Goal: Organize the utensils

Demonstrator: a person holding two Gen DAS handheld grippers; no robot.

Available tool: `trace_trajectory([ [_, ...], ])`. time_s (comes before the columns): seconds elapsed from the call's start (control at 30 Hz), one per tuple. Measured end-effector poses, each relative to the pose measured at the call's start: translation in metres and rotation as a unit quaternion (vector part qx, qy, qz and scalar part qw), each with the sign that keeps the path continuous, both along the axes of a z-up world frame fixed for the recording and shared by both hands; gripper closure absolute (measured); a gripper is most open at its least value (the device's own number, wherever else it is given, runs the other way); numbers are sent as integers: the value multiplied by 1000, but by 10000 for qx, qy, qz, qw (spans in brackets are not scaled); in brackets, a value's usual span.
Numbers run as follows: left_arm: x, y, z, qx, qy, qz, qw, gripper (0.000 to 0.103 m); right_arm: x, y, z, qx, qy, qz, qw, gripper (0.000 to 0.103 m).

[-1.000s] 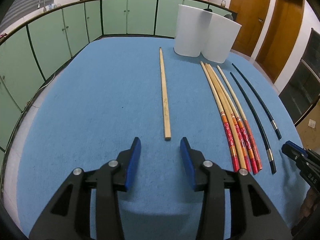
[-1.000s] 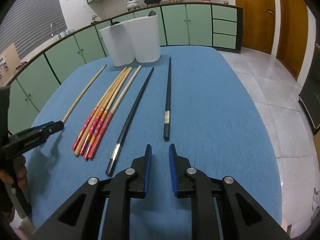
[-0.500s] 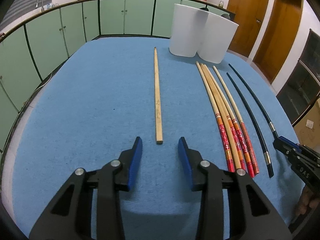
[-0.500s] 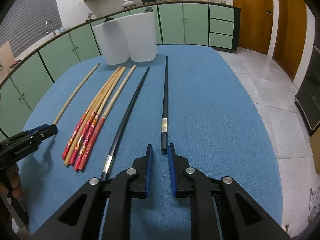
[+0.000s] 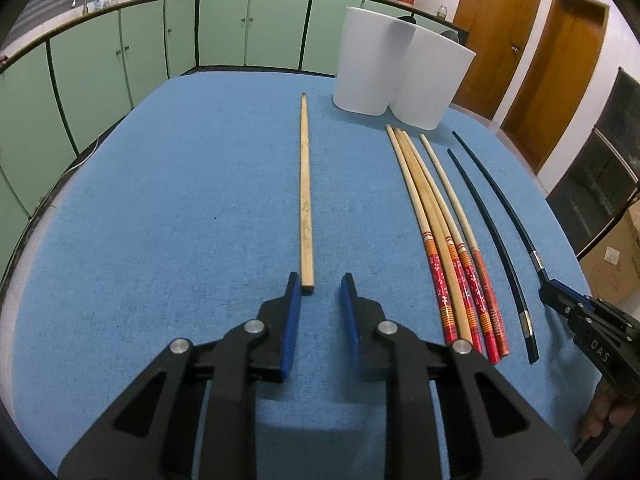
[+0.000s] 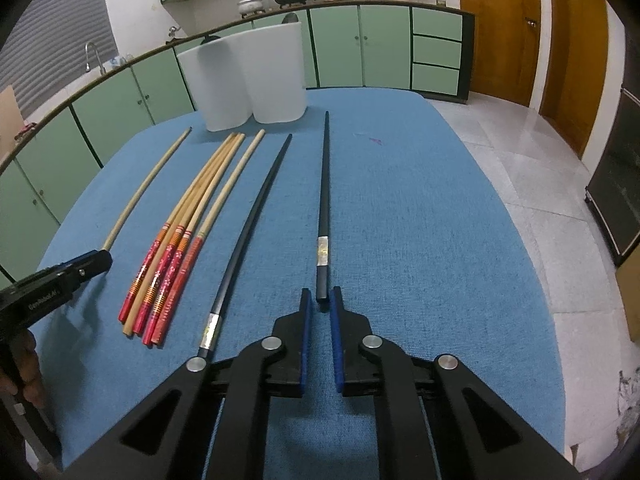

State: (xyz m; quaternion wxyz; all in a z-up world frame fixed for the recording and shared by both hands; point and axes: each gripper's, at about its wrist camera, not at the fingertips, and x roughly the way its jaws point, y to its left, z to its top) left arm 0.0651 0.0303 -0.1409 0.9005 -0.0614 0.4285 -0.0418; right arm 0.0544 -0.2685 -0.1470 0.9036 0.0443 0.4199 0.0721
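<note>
Left wrist view: plain wooden chopstick (image 5: 305, 200) lies on blue bench (image 5: 160, 220), long axis running away from left gripper (image 5: 319, 292); near end just inside the tips, fingers (image 5: 291, 312) have been closing but not yet pinching. Right wrist view: black chopstick (image 6: 323, 208) likewise lengthwise ahead of right gripper (image 6: 319, 300); fingers nearly together w/ its butt end at the tips, contact unclear; white containers (image 6: 256, 76) at far edge.
</note>
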Motion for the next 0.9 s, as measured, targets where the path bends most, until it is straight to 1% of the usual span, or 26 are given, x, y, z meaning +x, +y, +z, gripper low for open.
trace_trajectory([
  [0.1,-1,2,0,-43,-4,27,10000,83,0,-2,-1,57,1,0,10000,94],
  [0.43,4,-4,0,114,5,13,9999,84,2,-2,-1,121,20,-17,9999,94],
  [0.53,5,-7,-1,215,23,11,9998,90,3,0,-1,85,24,-15,10000,94],
  [0.57,5,-7,-1,263,32,24,9996,94,3,1,0,48,21,-15,10000,94],
  [0.6,5,-9,-1,338,41,31,9994,96,3,2,0,6,16,-16,10000,94],
  [0.67,5,-14,-1,515,43,41,9987,96,3,3,0,-39,10,-12,10000,96],
  [0.73,5,-16,-1,597,41,75,9982,97,3,3,0,-27,5,-14,10000,96],
  [0.83,4,-12,3,507,90,137,9986,97,1,2,2,22,-36,-38,10000,97],
  [0.9,0,-9,11,511,73,116,9986,97,-2,0,6,16,-116,-64,9999,97],
])
